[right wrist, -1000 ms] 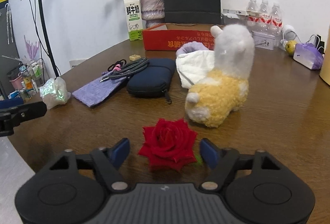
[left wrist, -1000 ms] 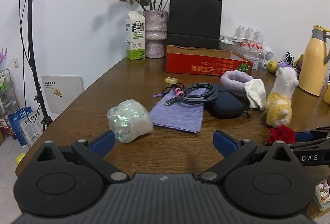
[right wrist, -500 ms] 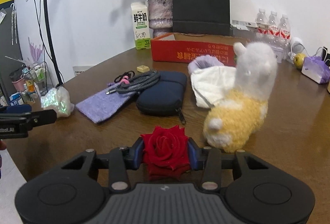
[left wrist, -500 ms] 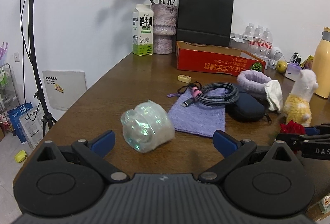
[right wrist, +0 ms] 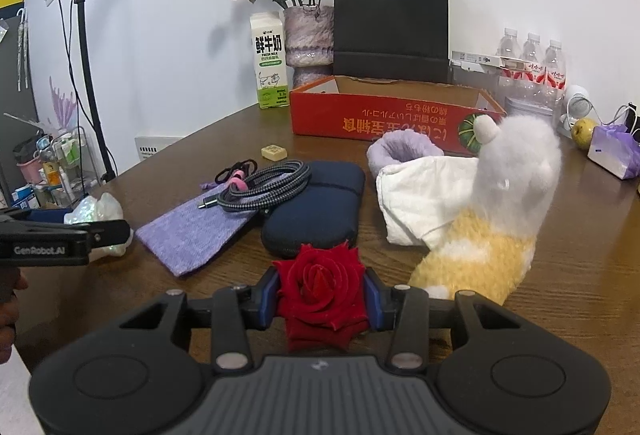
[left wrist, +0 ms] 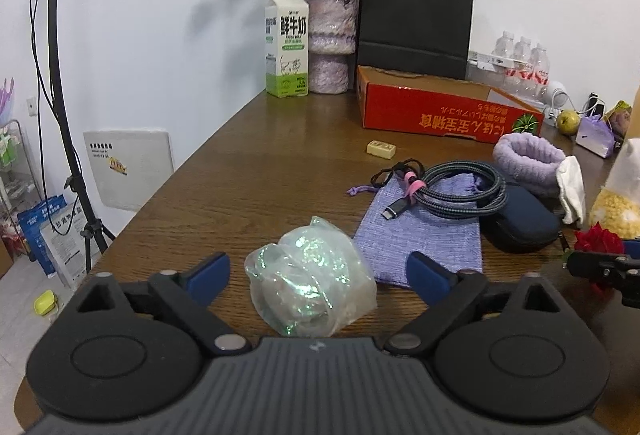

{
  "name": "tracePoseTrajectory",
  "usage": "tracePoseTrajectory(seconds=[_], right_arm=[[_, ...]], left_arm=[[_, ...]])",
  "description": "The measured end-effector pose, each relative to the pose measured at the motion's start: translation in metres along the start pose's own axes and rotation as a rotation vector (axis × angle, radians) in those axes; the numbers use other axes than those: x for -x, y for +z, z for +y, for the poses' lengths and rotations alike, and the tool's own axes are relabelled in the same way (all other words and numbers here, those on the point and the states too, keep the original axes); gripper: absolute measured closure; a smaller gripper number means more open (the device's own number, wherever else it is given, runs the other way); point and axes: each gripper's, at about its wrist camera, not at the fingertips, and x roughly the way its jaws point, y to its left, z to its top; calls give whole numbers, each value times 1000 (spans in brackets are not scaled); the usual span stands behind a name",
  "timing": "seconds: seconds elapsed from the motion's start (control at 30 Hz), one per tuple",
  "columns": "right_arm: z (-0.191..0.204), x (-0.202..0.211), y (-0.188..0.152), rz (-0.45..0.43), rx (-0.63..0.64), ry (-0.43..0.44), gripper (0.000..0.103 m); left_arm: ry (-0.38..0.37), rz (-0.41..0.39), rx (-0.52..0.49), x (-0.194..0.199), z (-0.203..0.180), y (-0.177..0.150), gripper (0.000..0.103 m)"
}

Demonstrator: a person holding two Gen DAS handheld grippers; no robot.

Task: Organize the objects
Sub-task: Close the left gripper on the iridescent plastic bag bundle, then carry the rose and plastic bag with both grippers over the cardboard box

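Right gripper (right wrist: 320,293) pinching red rose (right wrist: 322,289) for relocating (likely red box (right wrist: 384,115)); left gripper (left wrist: 318,273) spread, straddling iridescent wrapped bundle (left wrist: 310,285), readying grasp.

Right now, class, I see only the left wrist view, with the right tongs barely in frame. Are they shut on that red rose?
Observer: Yes, the right tongs are shut on the red fabric rose, gripping both sides.
Operator: What lies just beyond it?
Observer: The dark navy zipped pouch, right behind the bloom.
Operator: The yellow fluff at my edge?
Observer: A white-and-yellow plush animal, upright, right of the rose.
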Motion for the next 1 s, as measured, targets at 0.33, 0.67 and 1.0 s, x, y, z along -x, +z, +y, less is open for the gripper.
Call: tracePoseTrajectory(seconds=[0.33,0.67,1.0], right_arm=[[-5,-4,3,-5,-14,6,61],[-12,4,3,-30,-29,22,61],[-18,20,13,-89,-13,39,61]], left_arm=[[-34,22,2,-11,-3,2,54],[-26,-2,8,3,-8,7,56],[-54,-51,8,20,-29,24,56]])
